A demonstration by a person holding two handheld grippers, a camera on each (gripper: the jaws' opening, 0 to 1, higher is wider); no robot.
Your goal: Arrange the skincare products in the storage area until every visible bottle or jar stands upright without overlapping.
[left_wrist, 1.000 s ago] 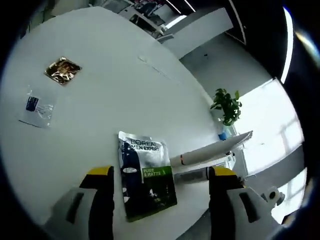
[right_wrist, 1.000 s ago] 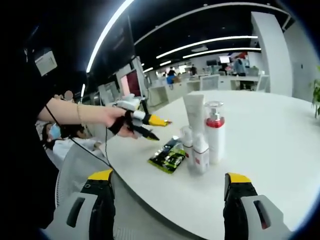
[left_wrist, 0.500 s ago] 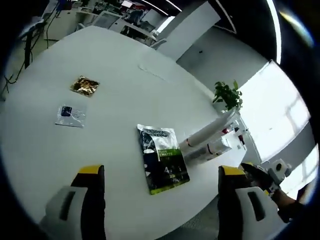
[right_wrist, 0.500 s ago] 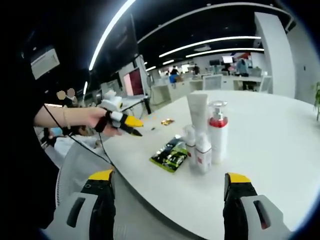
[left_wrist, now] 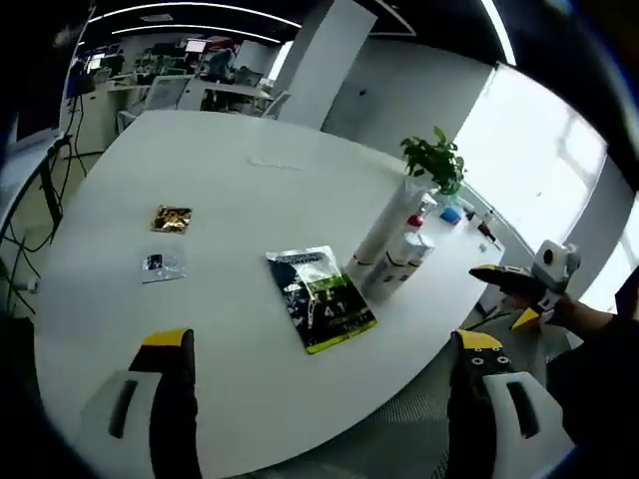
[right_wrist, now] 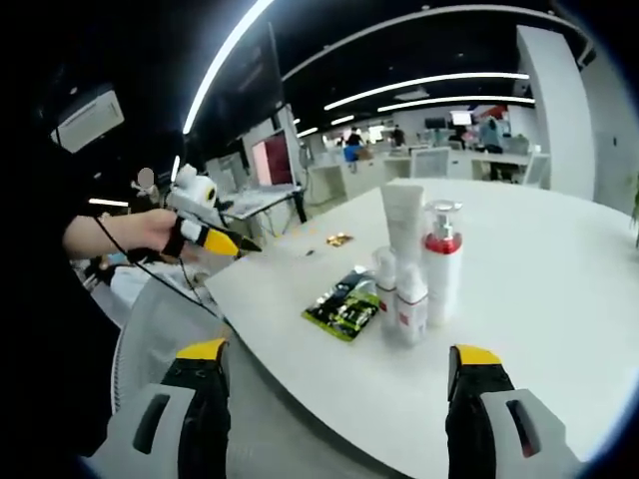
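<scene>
Now I am pulling both grippers back from the white table (left_wrist: 250,200), and the change over the last second is plain: the left gripper (left_wrist: 324,399), which was hanging low right over the green sachet (left_wrist: 319,299) a second ago, is now sitting well off the table's edge with the whole tabletop in front of it. In the right gripper view I am seeing that left gripper (right_wrist: 215,239) held in a hand (right_wrist: 150,232) out beyond the near rim, well apart from the products. Its jaws are standing wide apart with nothing between them; the right gripper (right_wrist: 339,409) is likewise spread and empty.

The bottles are clustering together near the table's edge: the tall white tube (right_wrist: 402,225), the red-collared pump bottle (right_wrist: 442,264) just beside it, and two small bottles (right_wrist: 397,299) in front, all looking upright (whether any of them are touching I cannot tell from here). The sachet is lying flat just beside them, and a gold packet (left_wrist: 172,219) and a clear packet (left_wrist: 160,265) are lying farther off.

I am judging the arranging as finished or very nearly so, since both hands are retreating and nothing standing looks tipped or stacked
</scene>
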